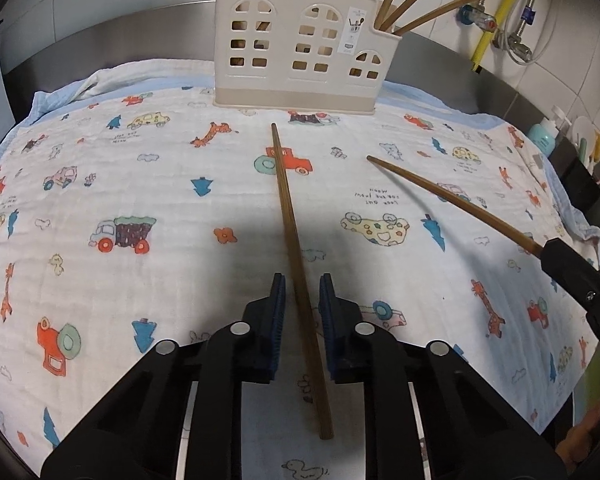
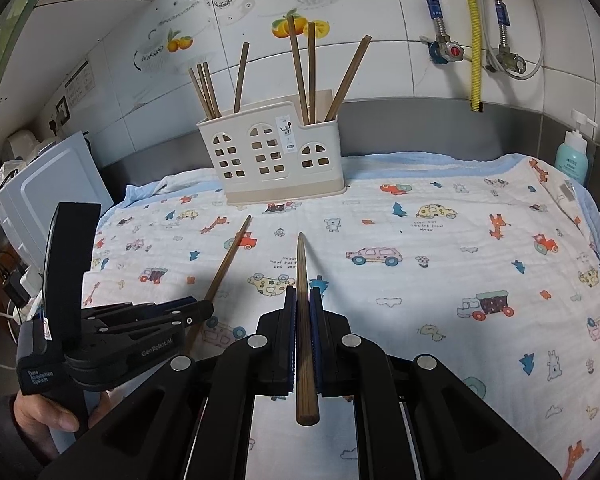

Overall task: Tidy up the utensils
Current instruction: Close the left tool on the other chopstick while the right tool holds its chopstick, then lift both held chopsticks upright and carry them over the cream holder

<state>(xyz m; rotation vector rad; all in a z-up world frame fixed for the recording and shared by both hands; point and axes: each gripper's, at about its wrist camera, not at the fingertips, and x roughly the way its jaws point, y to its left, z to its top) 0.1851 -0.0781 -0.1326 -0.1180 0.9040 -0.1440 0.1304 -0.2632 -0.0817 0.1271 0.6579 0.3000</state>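
Chopsticks: one point(image 1: 296, 264) lies on the patterned cloth point(image 1: 100, 184) between the parted fingers of the left gripper point(image 1: 302, 284), which do not touch it; its near end runs under the gripper body. Another chopstick point(image 2: 305, 320) is clamped in the closed right gripper point(image 2: 303, 294), tip pointing toward the cream holder point(image 2: 274, 160). More chopsticks point(image 2: 300, 68) stand in the holder, their lower ends hidden. Whatever bench carries the cloth is covered.
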